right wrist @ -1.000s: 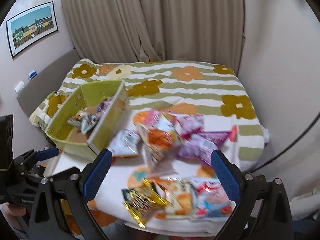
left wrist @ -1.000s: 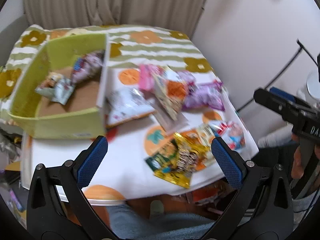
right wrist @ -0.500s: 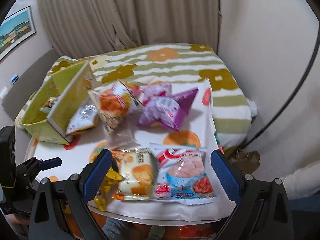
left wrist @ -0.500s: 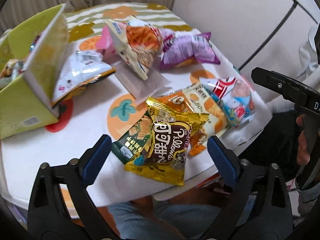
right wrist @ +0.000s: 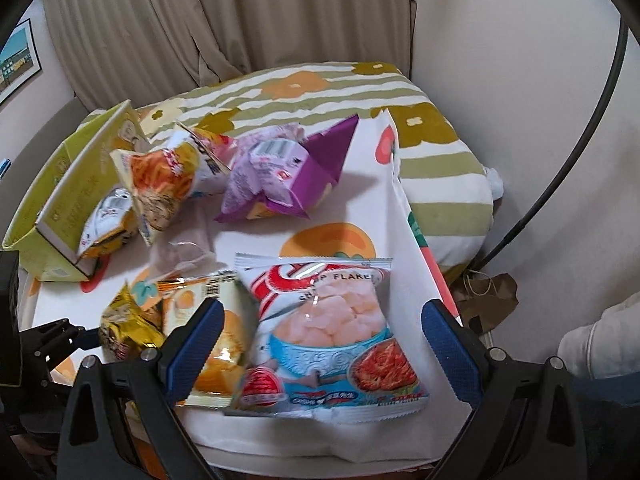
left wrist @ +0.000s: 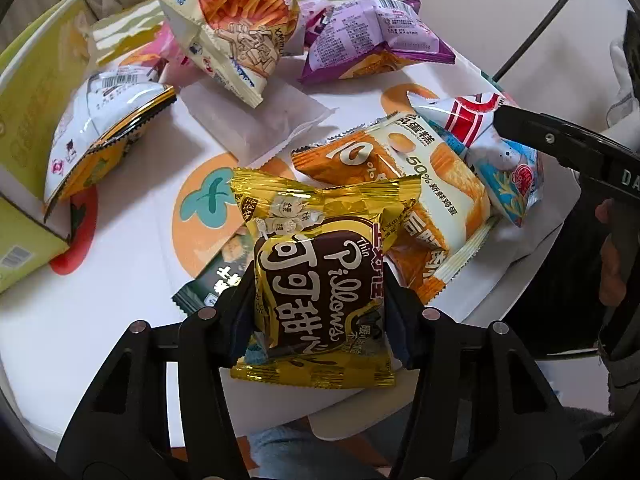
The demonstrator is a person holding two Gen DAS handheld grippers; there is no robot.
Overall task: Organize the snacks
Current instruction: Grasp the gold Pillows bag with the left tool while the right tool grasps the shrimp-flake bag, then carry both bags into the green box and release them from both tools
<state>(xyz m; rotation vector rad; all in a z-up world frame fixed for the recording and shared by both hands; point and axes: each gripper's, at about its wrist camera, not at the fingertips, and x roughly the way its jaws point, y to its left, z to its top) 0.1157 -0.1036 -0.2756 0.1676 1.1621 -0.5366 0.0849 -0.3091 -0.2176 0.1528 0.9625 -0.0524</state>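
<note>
One gold snack pack (left wrist: 320,280) at the table's (left wrist: 120,320) near edge, pinched by my just-closed left gripper (left wrist: 320,316); right gripper (right wrist: 320,352) spread over shrimp flakes (right wrist: 324,332). Risk: puffy foil slipping.

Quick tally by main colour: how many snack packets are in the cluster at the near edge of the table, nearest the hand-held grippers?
Gold packet: 1
Dark green packet: 1
Orange packet: 1
White, red and blue packet: 1
Total: 4
</note>
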